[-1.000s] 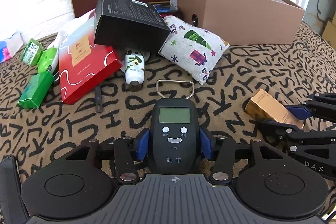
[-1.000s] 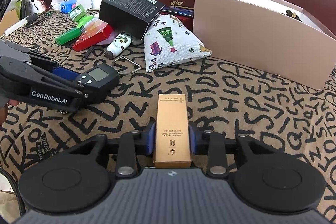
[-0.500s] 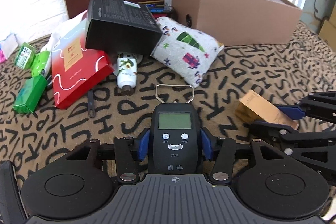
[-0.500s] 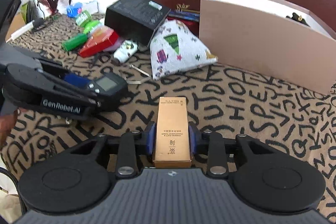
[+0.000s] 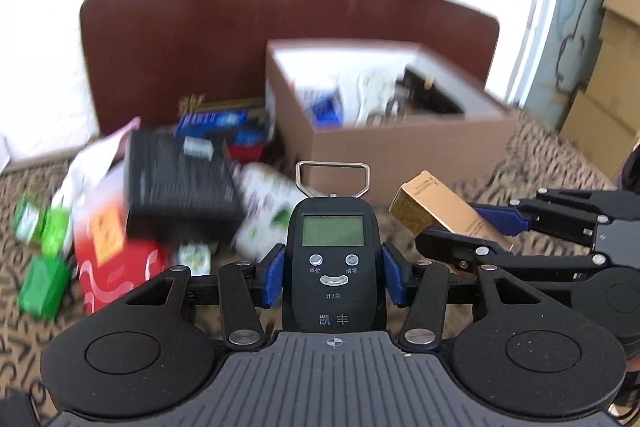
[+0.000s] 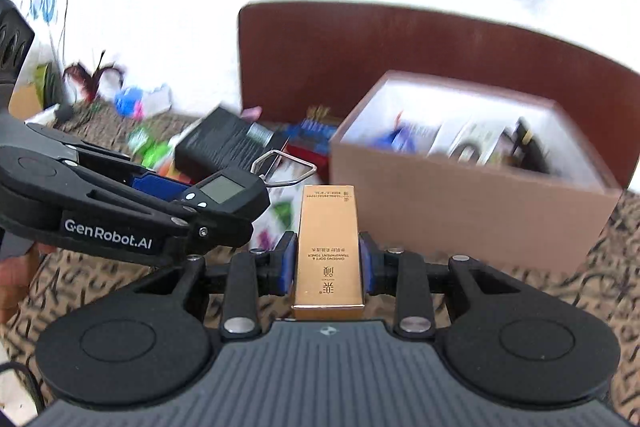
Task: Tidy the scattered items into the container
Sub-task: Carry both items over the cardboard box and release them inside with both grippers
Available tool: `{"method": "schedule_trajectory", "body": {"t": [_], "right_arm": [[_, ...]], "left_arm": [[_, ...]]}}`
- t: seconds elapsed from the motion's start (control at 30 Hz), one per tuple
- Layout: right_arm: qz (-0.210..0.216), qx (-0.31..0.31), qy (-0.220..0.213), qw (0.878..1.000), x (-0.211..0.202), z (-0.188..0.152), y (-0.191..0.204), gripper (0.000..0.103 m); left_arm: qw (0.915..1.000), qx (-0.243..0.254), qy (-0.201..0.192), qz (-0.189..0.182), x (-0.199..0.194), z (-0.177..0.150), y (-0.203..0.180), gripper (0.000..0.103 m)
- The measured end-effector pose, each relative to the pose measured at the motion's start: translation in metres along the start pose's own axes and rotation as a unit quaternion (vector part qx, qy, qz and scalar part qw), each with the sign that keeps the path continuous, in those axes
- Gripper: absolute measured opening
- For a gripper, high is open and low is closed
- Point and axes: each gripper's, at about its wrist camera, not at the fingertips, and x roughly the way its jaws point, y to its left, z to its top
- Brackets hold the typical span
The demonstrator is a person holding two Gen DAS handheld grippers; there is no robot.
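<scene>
Both grippers are now lifting off the patterned bedspread: left gripper pinching black digital hanging scale, right gripper pinching gold carton, heading toward brown open box, scale level with its front wall.

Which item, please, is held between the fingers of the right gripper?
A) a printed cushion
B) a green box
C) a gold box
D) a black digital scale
C: the right wrist view shows the gold box clamped between the blue fingers of the right gripper, while the digital scale sits in the left gripper.
</scene>
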Motion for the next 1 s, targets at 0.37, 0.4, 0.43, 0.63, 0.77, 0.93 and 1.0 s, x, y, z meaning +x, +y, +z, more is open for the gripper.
{"method": "schedule_trajectory", "body": {"t": [0.37,0.4,0.43,0.63,0.77,0.93,1.0], "right_arm": [[-0.043,0.004,-0.071,0.997,0.007,0.069,-0.055,0.036],[-0.049,0.002,-0.073,0.996,0.01,0.074,-0.059,0.036],[-0.054,0.001,-0.073,0.996,0.014,0.079,-0.063,0.036],[-0.08,-0.006,-0.061,0.995,0.05,0.1,-0.085,0.036],[-0.092,-0.01,-0.052,0.994,0.075,0.111,-0.098,0.036],[-0.099,-0.005,-0.035,0.994,0.109,0.118,-0.114,0.036],[-0.1,-0.002,-0.02,0.995,0.126,0.117,-0.119,0.036]], "left_arm": [[0.9978,-0.037,-0.038,-0.04,0.021,0.102,-0.011,0.052],[0.9978,-0.039,-0.039,-0.037,0.026,0.109,-0.012,0.052],[0.9979,-0.041,-0.038,-0.033,0.032,0.117,-0.013,0.052],[0.9976,-0.049,-0.042,-0.023,0.075,0.154,-0.009,0.052],[0.9975,-0.05,-0.044,-0.023,0.106,0.177,-0.008,0.052],[0.9977,-0.056,-0.035,-0.011,0.151,0.195,-0.002,0.052],[0.998,-0.058,-0.026,-0.005,0.168,0.196,0.001,0.052]]}}
